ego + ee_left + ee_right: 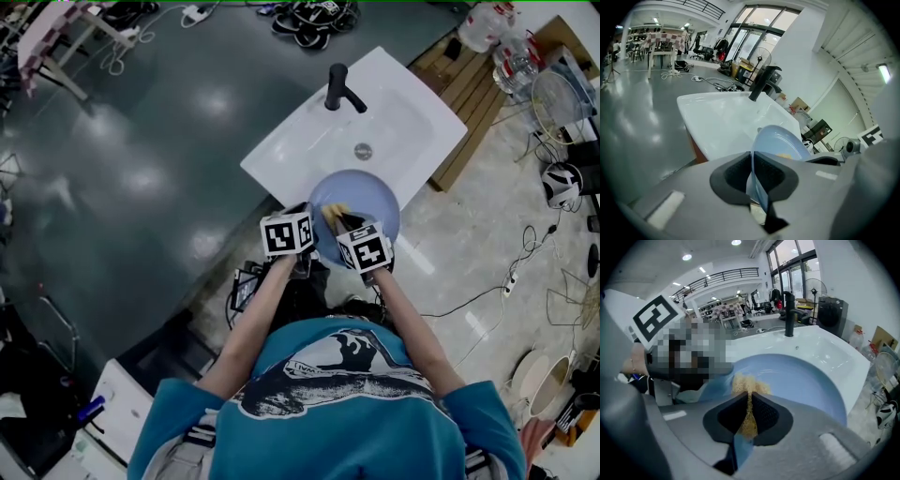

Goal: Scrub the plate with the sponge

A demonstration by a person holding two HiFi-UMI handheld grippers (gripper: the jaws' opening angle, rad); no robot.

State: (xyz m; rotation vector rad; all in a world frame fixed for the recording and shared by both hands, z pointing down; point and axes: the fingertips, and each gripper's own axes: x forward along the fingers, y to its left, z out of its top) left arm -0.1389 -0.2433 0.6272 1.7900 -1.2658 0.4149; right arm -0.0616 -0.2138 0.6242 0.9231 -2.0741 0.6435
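Note:
A pale blue plate (366,199) is held over the near edge of a white sink (394,117). My left gripper (302,242) is shut on the plate's left rim; in the left gripper view the thin rim (757,187) runs edge-on between the black pads. My right gripper (339,223) is shut on a yellow sponge (749,394), and the sponge rests on the plate's inner face (801,380). The sponge (335,214) shows as a small yellow patch in the head view.
A black faucet (339,86) stands at the back of the sink, with the drain (363,151) in the basin. Wooden pallets and bottles (497,42) lie to the right. Cables and gear (553,178) are strewn over the floor on the right.

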